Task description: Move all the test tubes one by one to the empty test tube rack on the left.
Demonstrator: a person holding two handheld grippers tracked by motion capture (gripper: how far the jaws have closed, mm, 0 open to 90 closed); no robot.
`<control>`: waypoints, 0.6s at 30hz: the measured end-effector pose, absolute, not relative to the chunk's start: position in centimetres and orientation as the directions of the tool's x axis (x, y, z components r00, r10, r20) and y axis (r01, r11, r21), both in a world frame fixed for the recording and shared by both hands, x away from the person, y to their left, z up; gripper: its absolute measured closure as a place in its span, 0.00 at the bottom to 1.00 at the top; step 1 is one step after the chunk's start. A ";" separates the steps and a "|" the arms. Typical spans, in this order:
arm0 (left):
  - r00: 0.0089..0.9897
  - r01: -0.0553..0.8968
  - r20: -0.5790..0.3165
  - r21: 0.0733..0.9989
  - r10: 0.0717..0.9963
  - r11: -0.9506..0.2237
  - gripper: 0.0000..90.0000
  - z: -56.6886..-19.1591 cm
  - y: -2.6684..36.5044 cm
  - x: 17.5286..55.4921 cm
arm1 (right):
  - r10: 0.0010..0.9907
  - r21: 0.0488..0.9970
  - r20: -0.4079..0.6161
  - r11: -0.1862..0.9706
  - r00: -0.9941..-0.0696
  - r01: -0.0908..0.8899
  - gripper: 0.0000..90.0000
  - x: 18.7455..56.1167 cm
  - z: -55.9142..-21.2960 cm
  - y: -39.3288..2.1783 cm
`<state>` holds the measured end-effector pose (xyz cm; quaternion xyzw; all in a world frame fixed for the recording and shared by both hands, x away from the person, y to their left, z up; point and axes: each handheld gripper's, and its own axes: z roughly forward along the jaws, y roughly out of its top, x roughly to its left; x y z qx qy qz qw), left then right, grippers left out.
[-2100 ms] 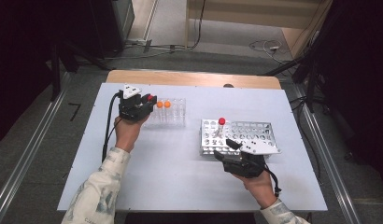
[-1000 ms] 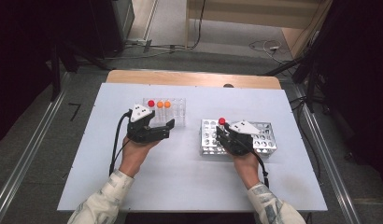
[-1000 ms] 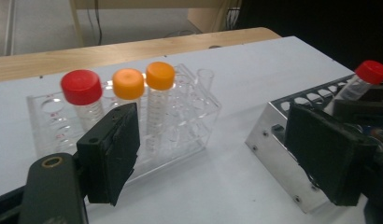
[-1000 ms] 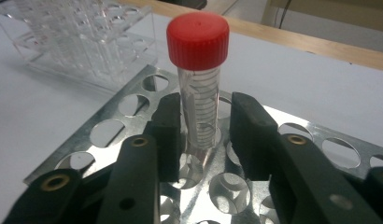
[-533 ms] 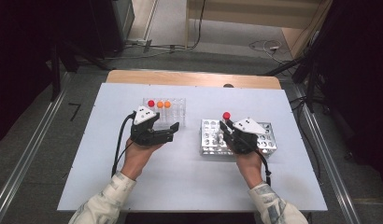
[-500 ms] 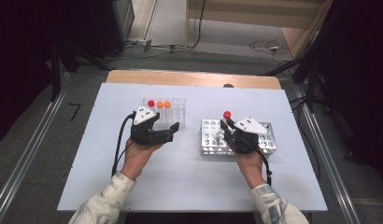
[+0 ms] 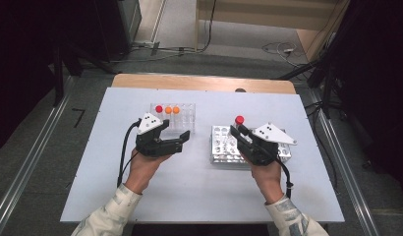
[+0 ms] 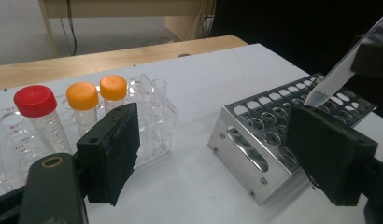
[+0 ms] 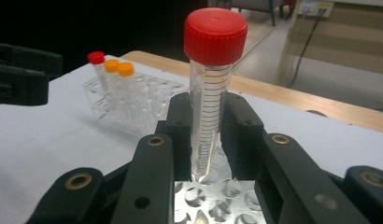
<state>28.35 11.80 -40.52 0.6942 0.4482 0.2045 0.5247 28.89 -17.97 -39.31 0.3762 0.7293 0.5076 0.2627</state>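
On the white tabletop (image 7: 199, 187), the clear plastic tube rack (image 7: 182, 118) stands toward the left, holding three capped tubes in a row along its back left: one red-capped tube (image 7: 159, 109) and two orange-capped tubes (image 7: 172, 110) beside it. Just in front of that rack, the left gripper (image 7: 182, 138) hangs with its jaws spread wide and nothing between them; in the left gripper view its black pads frame the bare table between the two racks. To the right sits the shiny perforated metal rack (image 7: 224, 147), well apart from the clear one. Over it, the right gripper (image 9: 204, 135) is clenched on a clear graduated conical tube with a red screw cap (image 9: 213, 88), held roughly upright, its pointed tip just above the metal rack's holes and, as far as can be judged, not yet inside one.
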 end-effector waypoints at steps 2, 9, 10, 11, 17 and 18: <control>0.521 0.404 -0.189 0.913 0.833 -0.046 0.21 -40.3 11.8 28.1 | 0.804 0.936 0.005 0.206 -0.595 0.287 0.79 28.7 -39.5 -17.6; 0.548 0.390 -0.189 0.920 0.815 -0.049 0.22 -39.7 11.4 27.2 | 0.747 0.920 0.021 0.245 -0.665 0.304 0.79 27.9 -40.5 -15.0; 0.551 0.390 -0.189 0.920 0.813 -0.050 0.22 -39.7 11.3 27.2 | 0.738 0.919 0.023 0.250 -0.674 0.306 0.79 27.9 -40.8 -14.6; 0.553 0.388 -0.189 0.920 0.811 -0.051 0.23 -39.6 11.3 27.1 | 0.734 0.917 0.022 0.255 -0.679 0.306 0.79 27.8 -40.9 -14.3; 0.572 0.389 -0.189 0.919 0.798 -0.062 0.23 -39.5 11.0 26.8 | 0.697 0.901 0.039 0.286 -0.716 0.327 0.79 27.8 -42.4 -12.2; 0.578 0.388 -0.186 0.919 0.794 -0.067 0.23 -39.5 10.9 26.7 | 0.694 0.898 0.042 0.289 -0.719 0.331 0.79 27.8 -42.6 -12.0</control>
